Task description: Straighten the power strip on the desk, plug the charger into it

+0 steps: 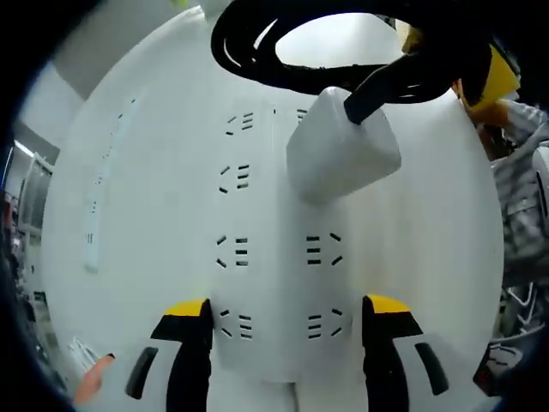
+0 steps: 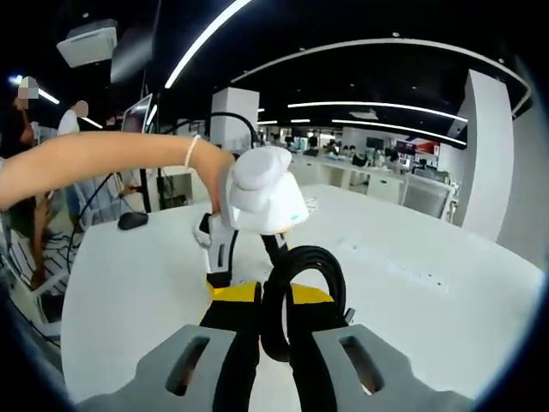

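The white power strip point(image 1: 279, 249), with two columns of sockets, lies on the white desk point(image 1: 429, 257) and runs straight away from me. My left gripper point(image 1: 287, 322) has its yellow-tipped jaws pressed on the strip's two long sides near its close end. A white charger point(image 1: 341, 148) with a looped black cable point(image 1: 257, 51) hangs tilted just above the strip's far sockets. In the right gripper view my right gripper point(image 2: 273, 296) is shut on that cable point(image 2: 304, 266), with the charger point(image 2: 262, 202) beyond it. A hand holds the left gripper point(image 2: 219, 245) upright on the desk.
A long white bar point(image 1: 93, 227) lies on the desk to the left of the strip. A black mouse point(image 2: 133, 221) sits far left on the desk point(image 2: 412, 275). People stand at the left edge, and more desks and a pillar point(image 2: 233, 116) lie behind.
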A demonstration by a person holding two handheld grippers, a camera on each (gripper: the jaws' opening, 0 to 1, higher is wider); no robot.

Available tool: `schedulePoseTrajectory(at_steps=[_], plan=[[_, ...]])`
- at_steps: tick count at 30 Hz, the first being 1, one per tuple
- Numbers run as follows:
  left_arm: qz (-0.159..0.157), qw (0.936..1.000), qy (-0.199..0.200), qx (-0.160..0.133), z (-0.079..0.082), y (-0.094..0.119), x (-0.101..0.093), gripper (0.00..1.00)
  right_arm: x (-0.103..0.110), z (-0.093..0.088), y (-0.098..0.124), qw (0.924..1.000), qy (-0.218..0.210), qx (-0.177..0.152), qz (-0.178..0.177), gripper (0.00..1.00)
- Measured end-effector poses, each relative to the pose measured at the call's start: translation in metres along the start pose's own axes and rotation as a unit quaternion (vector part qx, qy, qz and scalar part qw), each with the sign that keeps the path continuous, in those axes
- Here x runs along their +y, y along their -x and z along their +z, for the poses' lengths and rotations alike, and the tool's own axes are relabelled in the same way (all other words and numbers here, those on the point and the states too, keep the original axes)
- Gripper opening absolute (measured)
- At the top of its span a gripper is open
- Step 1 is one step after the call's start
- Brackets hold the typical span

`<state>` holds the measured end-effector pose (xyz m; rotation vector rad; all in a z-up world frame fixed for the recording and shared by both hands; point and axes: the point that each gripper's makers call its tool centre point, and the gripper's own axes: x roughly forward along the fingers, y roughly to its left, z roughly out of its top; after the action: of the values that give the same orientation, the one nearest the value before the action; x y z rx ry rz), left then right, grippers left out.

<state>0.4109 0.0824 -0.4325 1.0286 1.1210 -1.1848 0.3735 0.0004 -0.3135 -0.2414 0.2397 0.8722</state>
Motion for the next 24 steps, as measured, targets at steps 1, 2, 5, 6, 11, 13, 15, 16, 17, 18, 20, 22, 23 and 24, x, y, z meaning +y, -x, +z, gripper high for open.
schedulePoseTrajectory(at_steps=[1,2,5,6,11,13,15,16,17,18,20,22,23,24], plan=[[0.0,1.0,0.0,0.002,0.0,0.0,0.0,0.72,0.0,0.0,0.0,1.0,0.0,0.0,0.0,0.09],[-0.001,1.0,0.001,0.003,-0.001,0.0,0.0,0.72,0.0,0.0,0.0,1.0,0.0,-0.001,0.0,0.09],[-0.001,1.0,0.0,0.007,-0.001,0.0,0.002,0.72,0.0,0.0,0.0,1.0,0.001,-0.002,0.0,0.09],[-0.001,1.0,0.0,0.008,-0.001,0.0,0.002,0.72,0.001,-0.001,0.0,1.0,0.001,-0.002,0.0,0.09],[-0.009,0.9997,0.002,0.021,-0.003,0.001,0.001,0.66,0.003,-0.001,0.003,1.0,0.009,-0.003,0.002,0.12],[-0.01,0.9997,0.002,0.024,-0.003,0.0,0.0,0.66,0.002,-0.003,0.004,0.9997,0.023,0.002,-0.005,0.13],[-0.011,0.9996,0.002,0.026,-0.003,0.001,0.003,0.66,0.002,-0.004,0.005,0.9995,0.03,0.0,-0.006,0.14],[-0.011,0.9996,0.002,0.026,-0.003,0.001,0.005,0.66,0.002,-0.003,0.005,0.9995,0.032,0.0,-0.005,0.15],[-0.012,0.9996,0.001,0.026,-0.001,0.001,0.008,0.66,0.002,-0.004,0.005,0.9994,0.034,0.001,-0.002,0.16],[-0.011,0.9996,0.001,0.026,-0.001,0.001,0.006,0.66,0.002,-0.004,0.006,0.9994,0.035,0.001,-0.001,0.17],[-0.011,0.9996,0.001,0.026,0.0,0.001,0.006,0.66,0.004,-0.004,0.006,0.9988,0.048,0.003,0.004,0.18],[-0.011,0.9996,0.001,0.027,0.001,0.001,0.006,0.66,0.004,-0.004,0.008,0.998,0.064,0.004,0.001,0.2],[-0.011,0.9995,0.001,0.028,0.001,0.001,0.004,0.66,0.003,-0.002,0.01,0.9968,0.08,-0.001,-0.006,0.22],[-0.011,0.9995,0.0,0.029,0.001,0.001,0.002,0.66,0.003,-0.001,0.012,0.996,0.089,-0.001,-0.012,0.24]])
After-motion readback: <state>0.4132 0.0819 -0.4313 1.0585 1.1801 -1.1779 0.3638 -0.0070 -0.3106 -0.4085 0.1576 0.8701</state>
